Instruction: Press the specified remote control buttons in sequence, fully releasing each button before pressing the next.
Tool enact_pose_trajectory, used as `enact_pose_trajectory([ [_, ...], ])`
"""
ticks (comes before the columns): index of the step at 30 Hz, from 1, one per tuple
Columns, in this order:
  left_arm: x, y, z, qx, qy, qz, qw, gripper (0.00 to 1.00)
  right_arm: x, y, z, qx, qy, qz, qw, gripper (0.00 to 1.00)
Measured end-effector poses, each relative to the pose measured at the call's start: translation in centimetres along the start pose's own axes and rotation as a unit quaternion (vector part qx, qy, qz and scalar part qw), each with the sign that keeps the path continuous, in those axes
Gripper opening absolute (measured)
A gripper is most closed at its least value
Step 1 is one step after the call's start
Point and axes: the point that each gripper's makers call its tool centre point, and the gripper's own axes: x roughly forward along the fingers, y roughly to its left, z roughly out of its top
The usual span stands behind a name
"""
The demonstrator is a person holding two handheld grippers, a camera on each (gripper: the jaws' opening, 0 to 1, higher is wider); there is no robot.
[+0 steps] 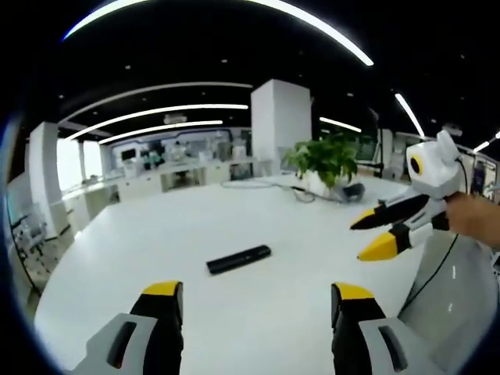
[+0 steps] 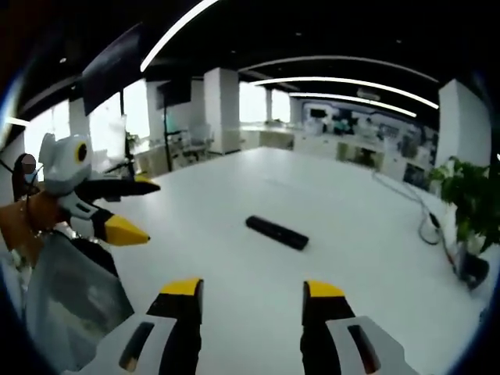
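Observation:
A black remote control lies flat on the white table, some way beyond my left gripper, whose yellow-tipped jaws stand open with nothing between them. My right gripper comes in from the right of the left gripper view, held by a hand, its jaws apart and empty above the table. In the right gripper view the remote control lies ahead of my right gripper, which is open. The left gripper shows at the left there, open, off the table surface.
A potted green plant stands at the far side of the table with a cable beside it; the plant is at the right of the right gripper view. A white pillar and office desks lie beyond.

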Motion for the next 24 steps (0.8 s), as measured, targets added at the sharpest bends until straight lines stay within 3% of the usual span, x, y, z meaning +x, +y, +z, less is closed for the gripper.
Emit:
enact_pose_trajectory([
  [7,0.4,-2.2,-1.0,0.007,0.015,-0.04,0.9991,0.79,-0.6,0.4,-0.6,0.001,0.0,0.007,1.0,0.48],
  [24,0.4,-2.3,-2.6,-0.007,0.039,-0.043,0.9983,0.8,-0.9,1.0,-2.5,0.002,0.016,0.032,0.9993,0.49],
])
